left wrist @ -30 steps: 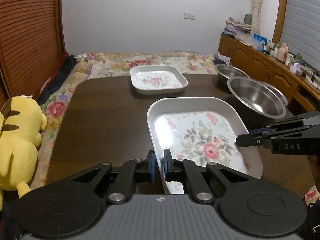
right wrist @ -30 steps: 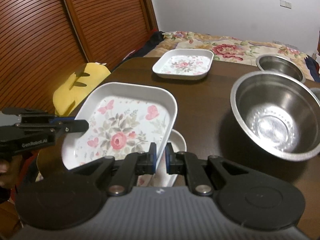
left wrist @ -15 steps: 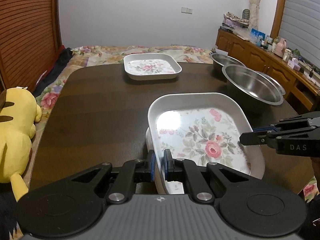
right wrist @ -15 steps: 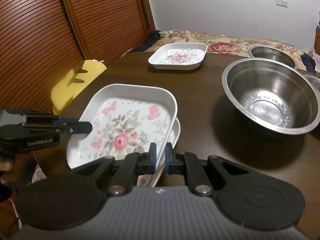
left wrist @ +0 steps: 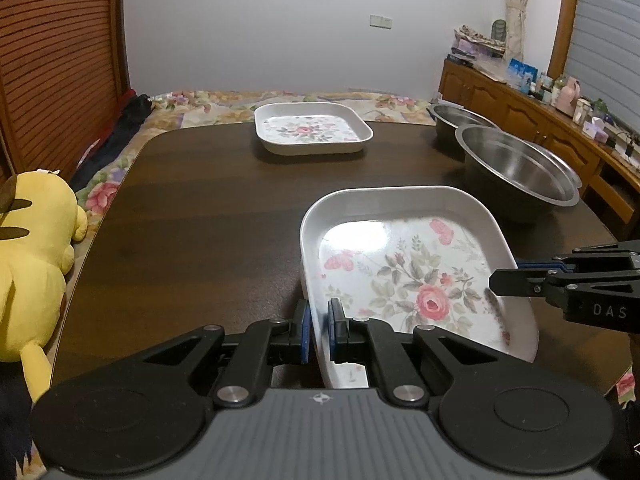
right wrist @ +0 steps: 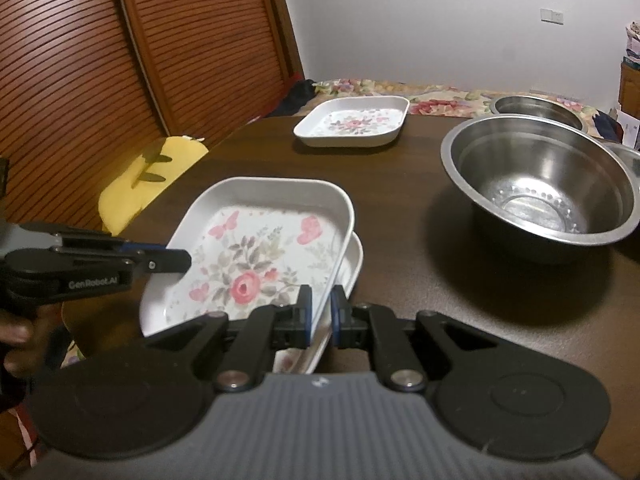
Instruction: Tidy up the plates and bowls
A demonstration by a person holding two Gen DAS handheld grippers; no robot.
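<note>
- gripping one floral plate from two sides: the left gripper pinches its near-left rim, the right gripper pinches the opposite rim, each pair of blue pads pressed onto the white wall.
- the held plate is tilted, above a second plate that lies under it near the front edge of the table; whether the two touch i cannot tell.
- the left half and the middle of the dark wooden table are bare, with open room up to a third plate near the far edge.
- the right side is crowded: a large steel bowl stands well apart from the held plate, a smaller steel bowl just behind it, and the rim of one more bowl shows past the big one.
- count: three plates, three bowls, two grippers.
- the plates are white, rounded squares with raised rims and a glossy pink rose print; the bowls are round, shiny metal.
- a yellow plush toy leans by the table's left edge, and a flowered bedspread lies beyond the far edge.
- a hand shows behind the left gripper in the right wrist view.
</note>
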